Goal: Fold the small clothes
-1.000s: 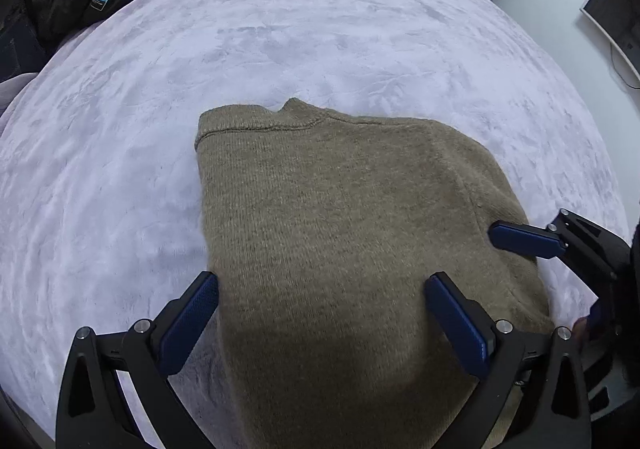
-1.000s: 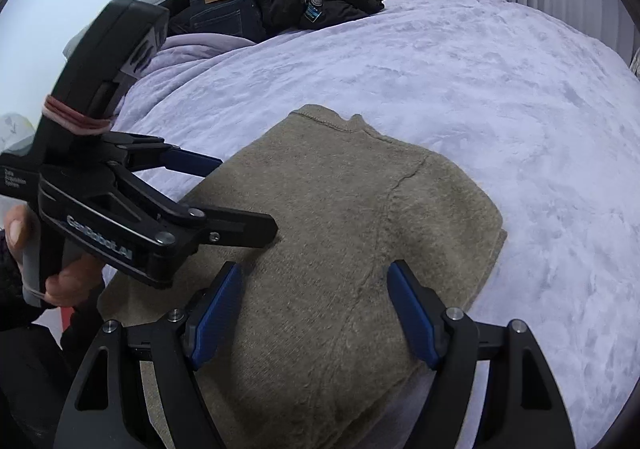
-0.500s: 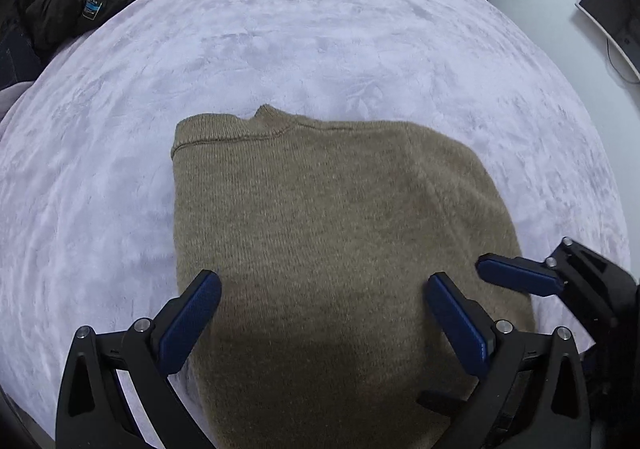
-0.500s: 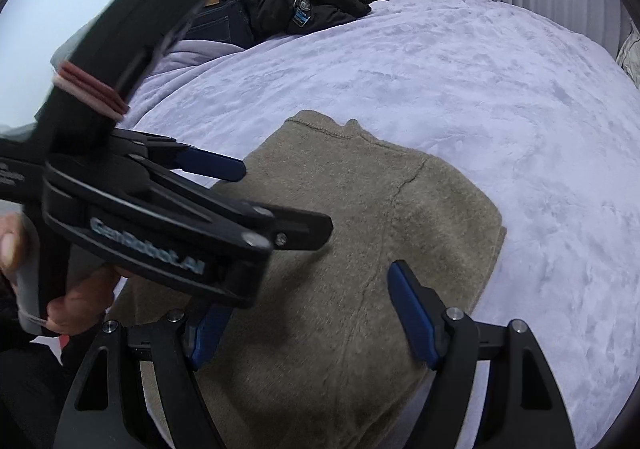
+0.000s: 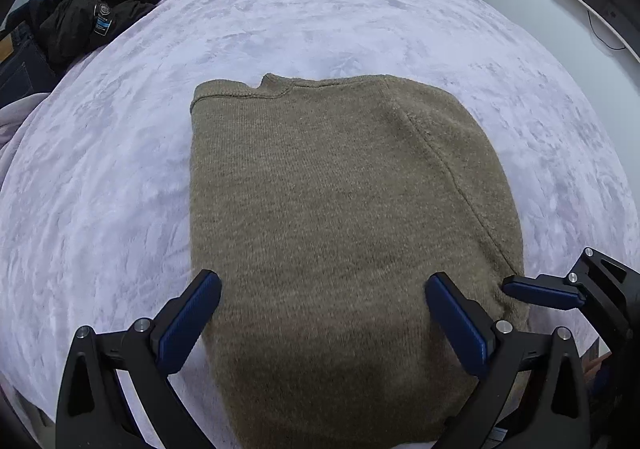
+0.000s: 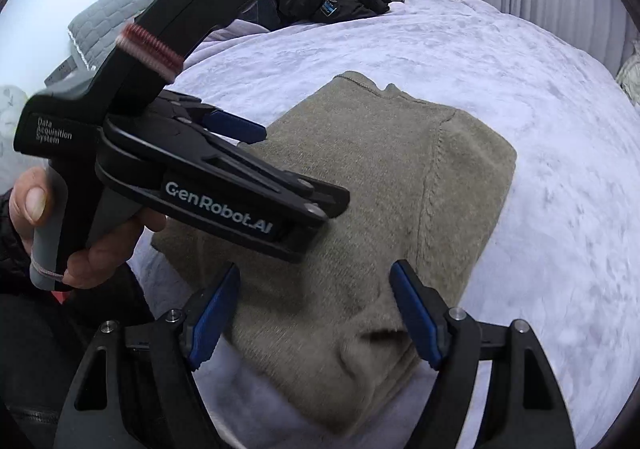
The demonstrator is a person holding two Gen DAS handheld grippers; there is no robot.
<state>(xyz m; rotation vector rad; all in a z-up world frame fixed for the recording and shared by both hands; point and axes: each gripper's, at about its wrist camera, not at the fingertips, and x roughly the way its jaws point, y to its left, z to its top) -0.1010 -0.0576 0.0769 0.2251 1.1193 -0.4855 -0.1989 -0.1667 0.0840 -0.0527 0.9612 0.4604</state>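
Sweater (image 5: 340, 209): folded, flat on the bed (image 5: 120, 169); neck end far, long way running toward the cameras.
Feel: tan fuzzy knit, boxy shape; bed cover pale purple, plushy.
Left gripper (image 5: 320, 321): jaws wide apart, above the near hem.
Right gripper (image 6: 316, 313): jaws apart, nothing pinched.
Around: black jacket (image 5: 88, 17) far off.

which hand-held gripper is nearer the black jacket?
Left. The left hand-held gripper is over the sweater's side nearest the jacket; the right hand-held gripper is on its far side.
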